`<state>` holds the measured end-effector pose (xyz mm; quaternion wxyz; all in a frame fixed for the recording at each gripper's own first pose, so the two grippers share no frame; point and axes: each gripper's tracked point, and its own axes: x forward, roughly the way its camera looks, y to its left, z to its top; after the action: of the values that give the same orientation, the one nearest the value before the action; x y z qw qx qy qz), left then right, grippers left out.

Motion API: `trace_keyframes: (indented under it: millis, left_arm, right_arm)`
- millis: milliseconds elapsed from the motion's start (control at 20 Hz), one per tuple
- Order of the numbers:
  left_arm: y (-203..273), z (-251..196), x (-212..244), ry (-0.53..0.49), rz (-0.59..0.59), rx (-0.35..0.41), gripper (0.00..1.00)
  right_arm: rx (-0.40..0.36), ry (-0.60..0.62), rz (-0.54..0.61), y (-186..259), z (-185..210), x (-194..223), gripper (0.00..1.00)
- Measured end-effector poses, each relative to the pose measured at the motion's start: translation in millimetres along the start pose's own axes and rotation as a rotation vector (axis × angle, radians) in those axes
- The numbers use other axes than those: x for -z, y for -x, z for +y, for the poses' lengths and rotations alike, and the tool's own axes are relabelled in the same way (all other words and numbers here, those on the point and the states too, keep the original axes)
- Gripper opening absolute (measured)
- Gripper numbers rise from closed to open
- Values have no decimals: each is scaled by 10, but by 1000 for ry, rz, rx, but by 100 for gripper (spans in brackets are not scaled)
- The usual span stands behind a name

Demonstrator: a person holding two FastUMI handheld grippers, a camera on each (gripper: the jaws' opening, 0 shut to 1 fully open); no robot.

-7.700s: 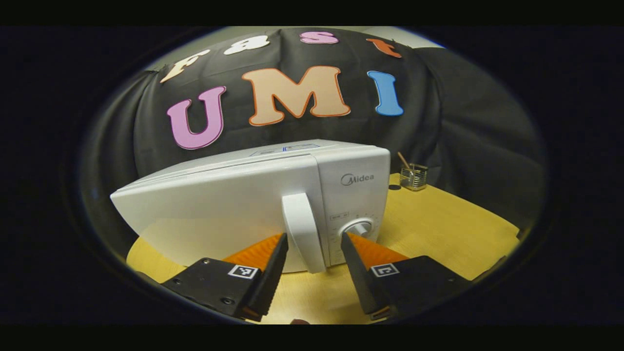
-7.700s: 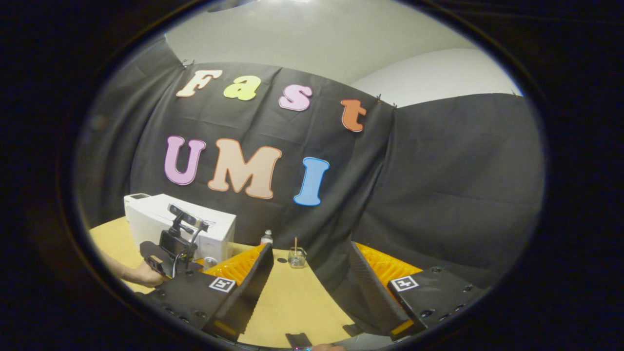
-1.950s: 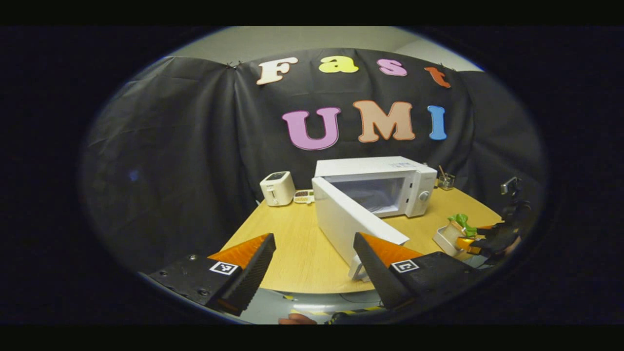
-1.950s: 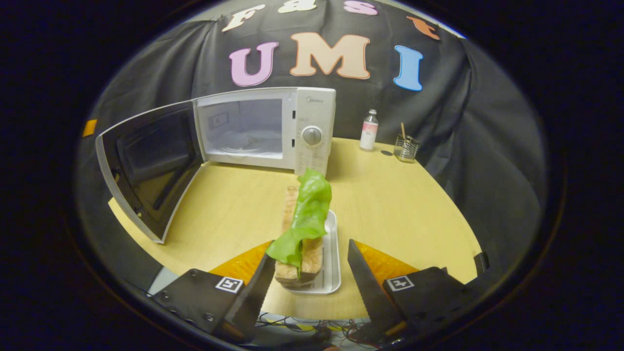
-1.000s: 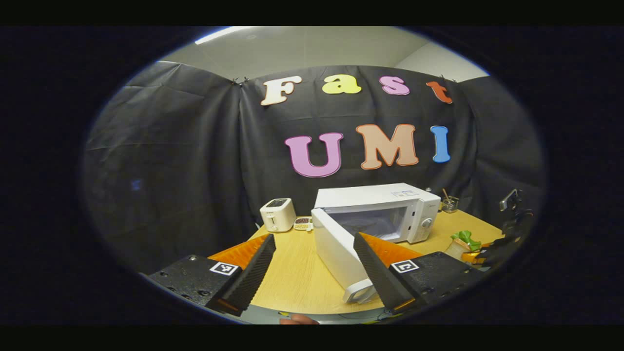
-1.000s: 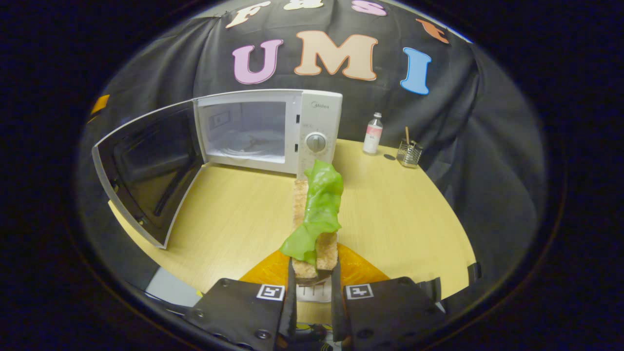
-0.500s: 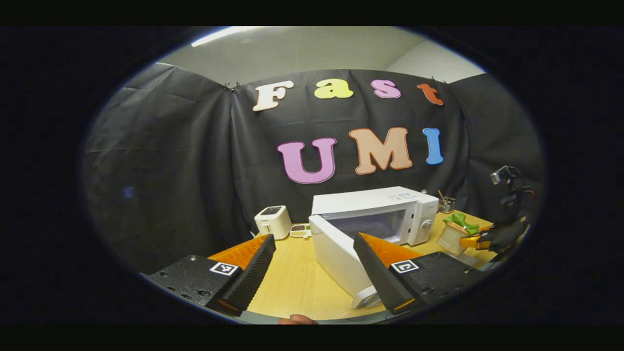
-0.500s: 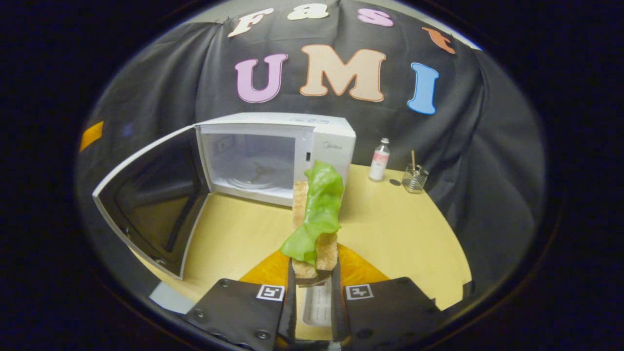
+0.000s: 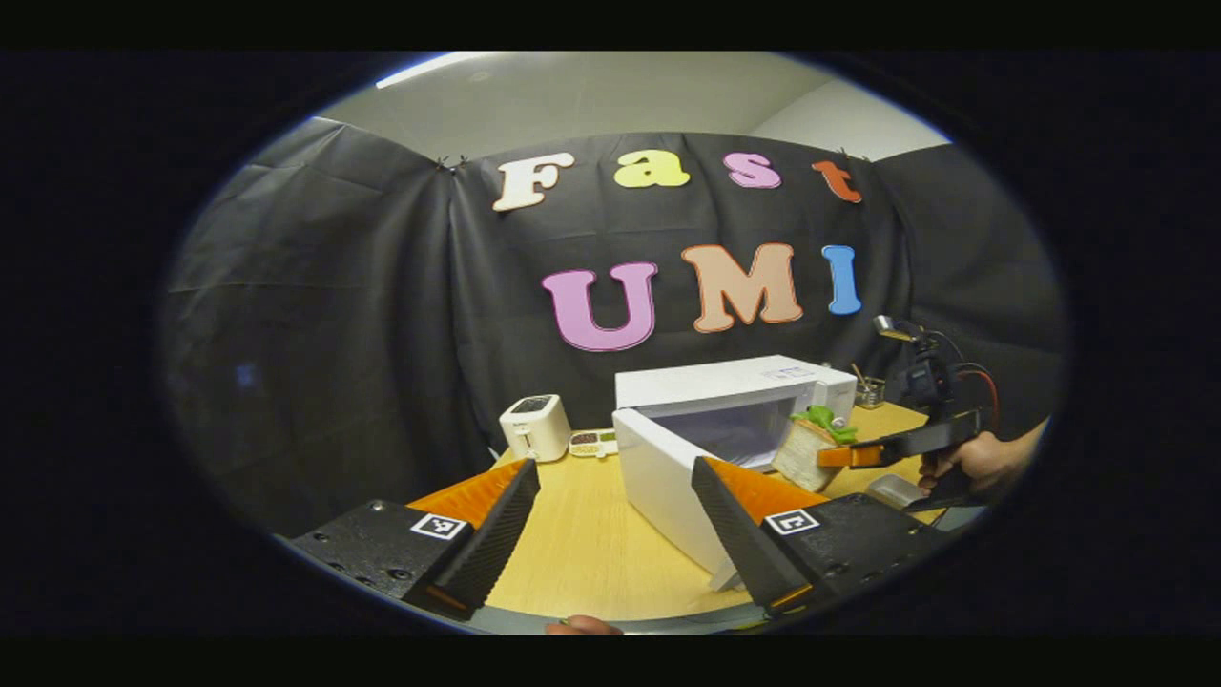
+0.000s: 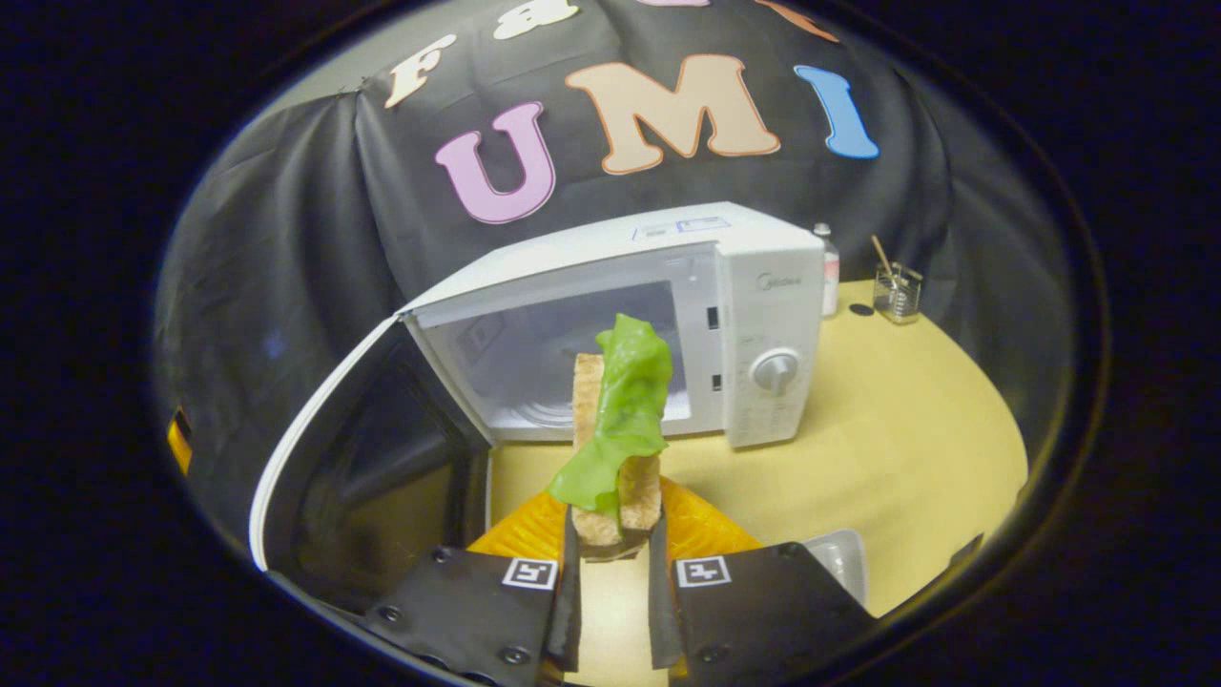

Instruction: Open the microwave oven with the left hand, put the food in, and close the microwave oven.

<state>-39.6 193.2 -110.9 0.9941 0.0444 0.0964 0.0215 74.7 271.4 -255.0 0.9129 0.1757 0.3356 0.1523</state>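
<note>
- Black cloth is hanging behind a round wooden desk (image 10: pixel 887 420), on which 1 white microwave oven (image 10: pixel 668 315) is standing with its door (image 10: pixel 324 477) swung wide open to the left.
- 1 piece of food (image 10: pixel 618 429), a bread slab with a green leaf draped over it, is being pinched between both fingers of the right tool (image 10: pixel 610 596) and held in the air just in front of the oven's open cavity, not yet inside.
- The left tool (image 9: pixel 610 520) is being held spread wide and empty, well back from the door; from its view the right tool (image 9: pixel 839 456) and the hand (image 9: pixel 973 463) behind it are being seen beside the oven.
- The step in hand is judged to be the putting-in: the opening is done, the closing is not.
- Next, the food is to be carried forward onto the turntable, level and clear of the frame, then let go.
- Also being counted: 1 toaster (image 9: pixel 536 426), 1 small bottle (image 10: pixel 828 262), 1 glass holder with a stick (image 10: pixel 895 289), 1 empty white tray (image 10: pixel 844 563).
</note>
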Motion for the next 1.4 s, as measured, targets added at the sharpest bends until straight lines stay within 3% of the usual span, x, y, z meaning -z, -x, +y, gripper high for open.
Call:
trace_keyframes:
  millis: [150,200,250,300,400,450,500,550,600,700,750,800,900,950,1250,1400]
  left_arm:
    - [27,119,45,29,10,-16,98]
    - [36,152,63,38,16,-19,98]
    - [56,183,92,43,18,-23,98]
    - [75,222,123,46,25,-27,100]
    - [91,282,206,43,41,-35,98]
    - [104,305,229,41,46,-39,100]
    - [105,332,261,44,55,-43,100]
    - [110,353,307,47,66,-50,100]
    - [117,383,312,51,70,-58,100]
    - [93,411,288,58,71,-67,100]
    - [79,417,284,57,70,-68,98]
    - [77,418,284,52,69,-70,100]
    - [55,407,269,39,69,-67,100]
    - [35,403,275,34,71,-64,100]
    - [-8,399,362,33,99,-59,100]
    - [10,476,365,36,101,-80,100]
  right_arm:
    - [-11,-109,41,-253,203,47,31]
    - [-16,-171,53,-341,273,46,26]
    - [-19,-222,58,-422,314,52,30]
    - [-14,-260,63,-504,355,35,26]
    - [-16,-328,82,-717,408,17,26]
    - [-17,-376,95,-808,429,18,30]
    - [-9,-439,106,-897,435,28,26]
    - [-6,-510,105,-975,451,13,31]
    - [0,-578,101,-1045,448,-11,26]
    - [13,-686,94,-1184,414,-17,31]
    - [14,-737,86,-1244,413,-37,26]
    - [18,-784,78,-1280,406,-60,30]
    - [25,-868,57,-1401,387,-105,26]
    - [23,-904,48,-1450,397,-109,30]
    - [12,-1183,5,-1696,366,-177,30]
    - [23,-1236,-36,-1798,297,-240,30]
